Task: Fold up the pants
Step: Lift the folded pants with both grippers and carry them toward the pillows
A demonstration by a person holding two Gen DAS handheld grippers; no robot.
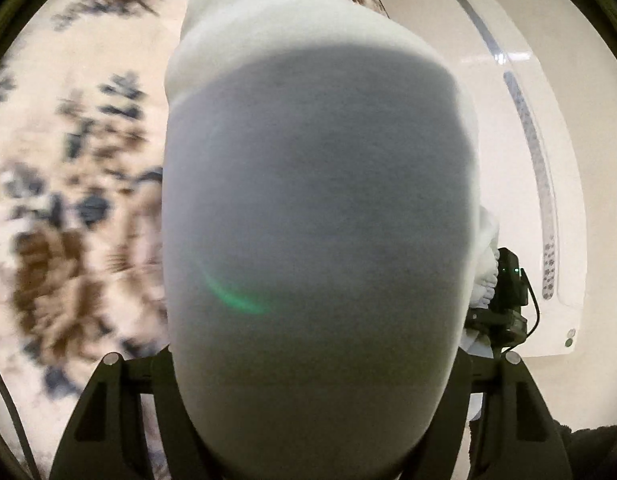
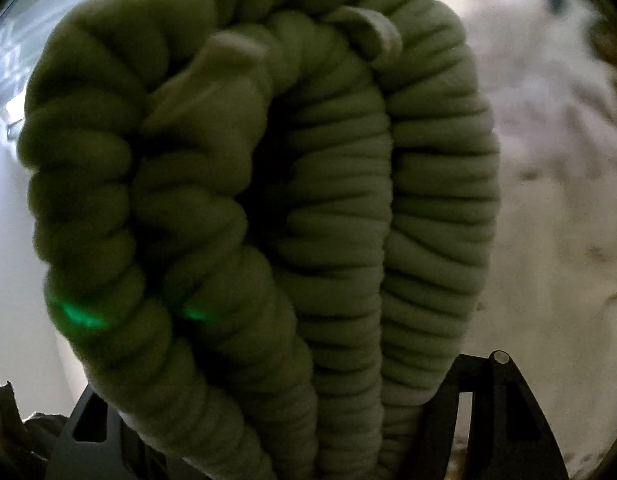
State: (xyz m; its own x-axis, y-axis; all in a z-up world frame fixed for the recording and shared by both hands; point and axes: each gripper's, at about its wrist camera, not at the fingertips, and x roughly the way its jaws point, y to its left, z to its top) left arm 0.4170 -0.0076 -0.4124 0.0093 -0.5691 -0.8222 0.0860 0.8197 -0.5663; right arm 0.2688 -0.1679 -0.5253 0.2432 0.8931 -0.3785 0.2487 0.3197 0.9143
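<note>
Left wrist view, reading left to right: a blurred floral-patterned surface [image 1: 76, 184] in cream, blue and brown is filling the left side; the pants [image 1: 316, 208], here a smooth pale grey-white bulge of cloth, are occupying the centre and covering most of the lens; a white panel [image 1: 568, 160] with a grey patterned strip is curving down the right side, and the other gripper's dark body [image 1: 508, 296] is showing beside it, with gathered pale cloth against it. The left gripper [image 1: 316, 420] is pinching the pants: its two dark fingers [image 1: 108, 408] are flanking the cloth at the bottom edge and the fabric is rising from between them. Right wrist view, left to right: a bright white background is lying behind the left edge; the pants [image 2: 308, 220], here a heavily gathered, ribbed band looking greenish in shadow, are hanging in several folded loops across the centre, with two small flat loops of cloth [image 2: 380, 28] near the top; a blurred pale patterned surface [image 2: 548, 200] is filling the right. The right gripper [image 2: 292, 432] is clamping the gathered band, its dark fingers [image 2: 504, 408] standing on either side of the bunched cloth.
</note>
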